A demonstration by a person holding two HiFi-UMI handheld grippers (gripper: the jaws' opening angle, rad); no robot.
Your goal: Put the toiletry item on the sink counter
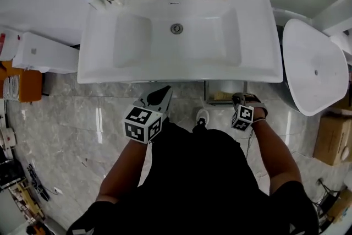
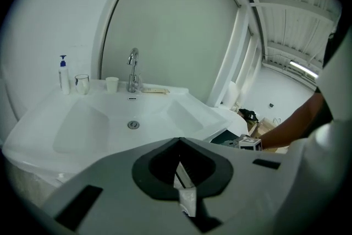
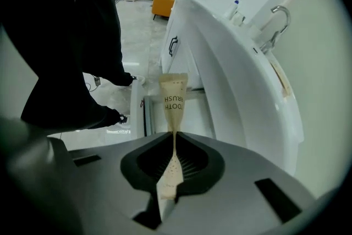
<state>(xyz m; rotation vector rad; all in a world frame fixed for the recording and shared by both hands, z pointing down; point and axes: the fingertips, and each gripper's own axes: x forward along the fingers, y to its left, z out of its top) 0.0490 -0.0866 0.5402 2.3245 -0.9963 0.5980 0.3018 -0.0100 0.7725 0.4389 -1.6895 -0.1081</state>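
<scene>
Between the pads of my right gripper, which are pressed onto it, sits the toothbrush packet. It is a flat tan paper sleeve, speckled near the grip and printed in brown, and it projects straight ahead of the jaw tips. Beyond it and to the right runs the sink, glossy white ceramic with a rounded rim, apart from the packet. My left gripper is closed on a thin pale wrapper, crinkled and slightly shiny. Ahead of that gripper stand the curved chrome faucet, a clear glass and a white pump bottle.
</scene>
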